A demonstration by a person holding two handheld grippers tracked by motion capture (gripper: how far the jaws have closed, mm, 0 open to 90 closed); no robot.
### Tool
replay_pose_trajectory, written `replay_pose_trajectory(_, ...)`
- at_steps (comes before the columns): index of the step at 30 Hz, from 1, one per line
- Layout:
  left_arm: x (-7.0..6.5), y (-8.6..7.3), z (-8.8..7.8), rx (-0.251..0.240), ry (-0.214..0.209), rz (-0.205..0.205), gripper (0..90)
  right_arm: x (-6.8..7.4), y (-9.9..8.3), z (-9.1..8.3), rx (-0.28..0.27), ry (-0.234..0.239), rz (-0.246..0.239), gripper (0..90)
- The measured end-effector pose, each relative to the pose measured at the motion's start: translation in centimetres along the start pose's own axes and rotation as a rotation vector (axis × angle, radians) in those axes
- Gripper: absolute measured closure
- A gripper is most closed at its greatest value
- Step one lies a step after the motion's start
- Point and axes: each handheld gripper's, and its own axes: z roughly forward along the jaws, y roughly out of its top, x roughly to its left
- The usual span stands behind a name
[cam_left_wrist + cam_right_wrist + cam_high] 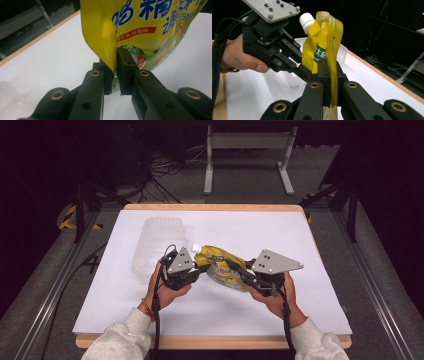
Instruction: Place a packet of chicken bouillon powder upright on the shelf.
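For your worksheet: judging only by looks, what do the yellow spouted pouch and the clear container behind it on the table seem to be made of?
Yellow pouch: seemingly thin flexible plastic film, glossy; it creases and shines between the left gripper and right gripper. Its white cap looks like hard, matt plastic. Clear container: probably thin moulded plastic, translucent and ribbed; the white table cover shows through.

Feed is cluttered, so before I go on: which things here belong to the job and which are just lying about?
In the job:
- yellow spout pouch, white cap on
- left gripper, shut on its edge
- right gripper, shut on the opposite edge

Lying about:
- clear plastic container behind the pouch
- white table cover
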Motion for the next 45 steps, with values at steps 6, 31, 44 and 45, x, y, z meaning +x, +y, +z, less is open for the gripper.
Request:
replay_pose_trajectory(6, 1.2, 0.1, -1.2, -0.025, 0.058, -0.023, 83.7, 0.1, 1.0, 1.4, -0.009, -0.013, -0.004, 89.4)
replay_pose_trajectory(31, 6.3, -1.0, -7.0, -0.078, 0.200, -0.060, 89.4, 0.4, 4.2, 7.7, -0.011, -0.025, 0.028, 87.1)
replay_pose_trajectory(44, 8.1, -2.8, -9.0, -0.072, 0.242, -0.115, 89.5, 1.6, 4.4, 11.3, 0.013, 0.016, 0.029, 89.1)
replay_pose_trajectory(45, 8.2, -3.0, -9.1, -0.071, 0.244, -0.122, 89.5, 1.6, 4.4, 11.5, 0.014, 0.017, 0.026, 89.1)
